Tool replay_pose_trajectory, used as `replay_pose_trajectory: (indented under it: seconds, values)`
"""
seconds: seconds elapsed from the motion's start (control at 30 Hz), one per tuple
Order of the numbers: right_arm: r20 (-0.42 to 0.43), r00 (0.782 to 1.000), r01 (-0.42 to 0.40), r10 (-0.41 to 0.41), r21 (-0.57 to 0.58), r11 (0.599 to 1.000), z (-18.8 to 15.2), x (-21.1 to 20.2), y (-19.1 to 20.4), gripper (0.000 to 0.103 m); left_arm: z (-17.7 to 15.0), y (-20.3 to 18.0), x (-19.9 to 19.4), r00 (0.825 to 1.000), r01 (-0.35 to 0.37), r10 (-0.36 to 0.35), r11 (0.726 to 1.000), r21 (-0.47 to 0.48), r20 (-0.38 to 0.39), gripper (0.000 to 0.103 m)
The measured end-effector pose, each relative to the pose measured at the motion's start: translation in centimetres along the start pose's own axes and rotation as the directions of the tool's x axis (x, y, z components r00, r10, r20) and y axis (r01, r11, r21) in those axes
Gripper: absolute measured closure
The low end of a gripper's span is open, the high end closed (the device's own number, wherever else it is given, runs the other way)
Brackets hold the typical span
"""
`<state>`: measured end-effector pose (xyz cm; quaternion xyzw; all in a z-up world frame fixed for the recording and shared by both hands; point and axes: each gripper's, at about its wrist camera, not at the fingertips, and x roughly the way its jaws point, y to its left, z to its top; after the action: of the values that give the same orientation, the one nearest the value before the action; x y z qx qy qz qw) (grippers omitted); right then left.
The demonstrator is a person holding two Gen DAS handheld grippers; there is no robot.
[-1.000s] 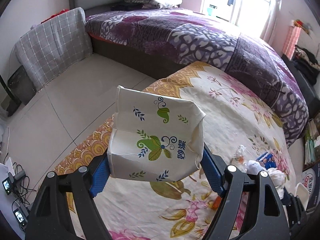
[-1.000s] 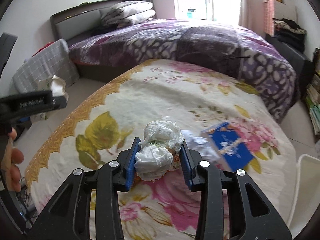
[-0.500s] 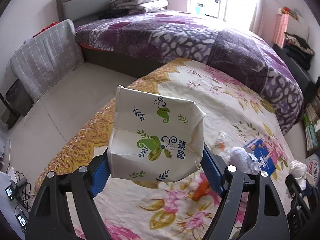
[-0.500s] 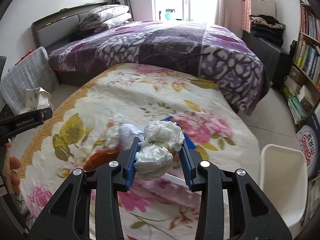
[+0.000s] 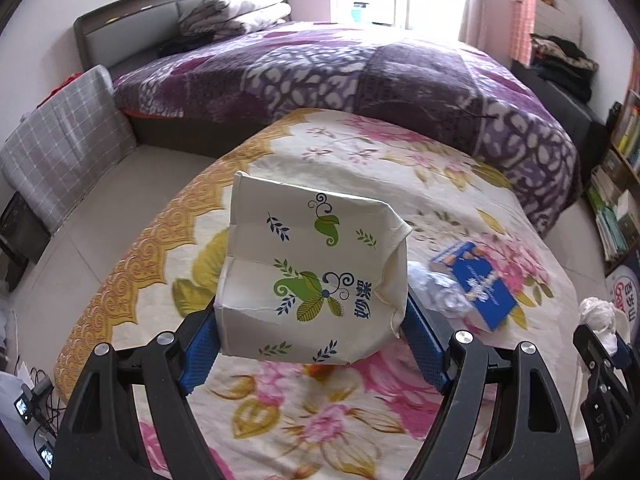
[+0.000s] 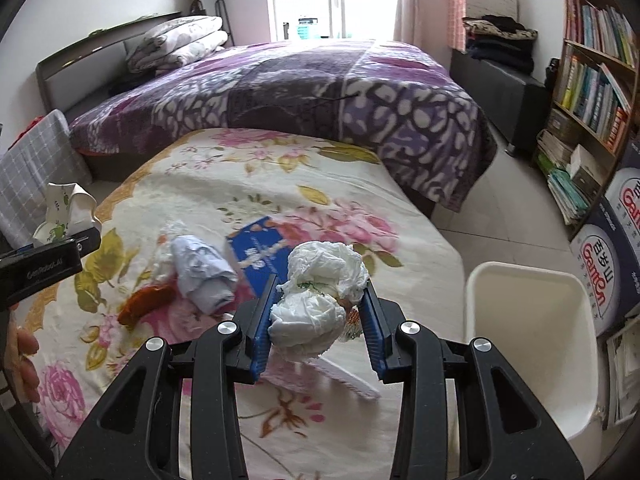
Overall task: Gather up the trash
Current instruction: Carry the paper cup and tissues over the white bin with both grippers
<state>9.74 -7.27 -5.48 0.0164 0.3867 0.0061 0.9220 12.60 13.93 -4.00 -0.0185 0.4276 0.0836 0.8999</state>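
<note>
Trash split between both tools and a low surface draped in a flowered cloth (image 6: 248,184). Tissue pack (image 5: 312,276), cream with green leaf print and partly collapsed, clamped between the blue pads of the left hand-held gripper (image 5: 312,336), jaws standing wide around it, held above the cloth's gold-patterned edge. Wad of white tissue (image 6: 320,300), crumpled, squeezed between the pads of the right hand-held gripper (image 6: 318,320), jaws narrow, raised over the cloth's near right corner. White bin (image 6: 528,340) on the floor just right of that corner, near the wad but not under it. More trash lying on the cloth: blue box (image 6: 260,252) flat near the middle, a crumpled pale wrapper (image 6: 204,276) just left of it, an orange scrap (image 6: 146,304) beside the wrapper, possibly peel, too blurred to tell. Something flat and white (image 6: 344,376) on the cloth below the wad, partly hidden. Left tool also seen at the left edge of the right view, with fingers (image 6: 26,360) of a person's hand below it. Behind, a bed with a purple patterned blanket (image 5: 360,68), folded quilts (image 5: 240,8) at its head; bookshelf (image 6: 592,80) along the right wall.
</note>
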Motion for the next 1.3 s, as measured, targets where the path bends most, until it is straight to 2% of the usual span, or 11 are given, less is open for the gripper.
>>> replay_pose_trajectory:
  seconds: [0.13, 0.33, 0.83, 1.1, 1.3]
  values:
    - [0.001, 1.0, 0.02, -0.02, 0.018, 1.0, 0.0, -0.2, -1.2, 0.066, -0.8, -2.0, -0.2, 0.999, 0.038, -0.038, 0.999, -0.001, 0.008, 0.024]
    - [0.004, 0.999, 0.047, -0.047, 0.048, 0.998, 0.0, -0.5, -3.2, 0.066, -0.5, -4.3, -1.4, 0.997, 0.05, -0.051, 0.998, 0.03, 0.062, 0.024]
    - [0.003, 0.996, 0.087, -0.089, 0.143, 0.986, 0.0, -1.6, -8.5, 0.066, -0.3, -9.7, -3.0, 0.988, 0.127, -0.133, 0.989, 0.077, 0.078, 0.024]
    - [-0.008, 0.992, 0.128, -0.129, 0.211, 0.969, -0.2, -2.1, -12.2, 0.065, -0.8, -13.3, -3.8, 0.982, 0.155, -0.167, 0.979, 0.131, 0.088, 0.024]
    - [-0.041, 0.983, 0.185, -0.18, 0.28, 0.942, -0.7, -2.5, -15.9, 0.065, -1.1, -15.8, -4.0, 0.978, 0.178, -0.192, 0.971, 0.16, 0.078, 0.024]
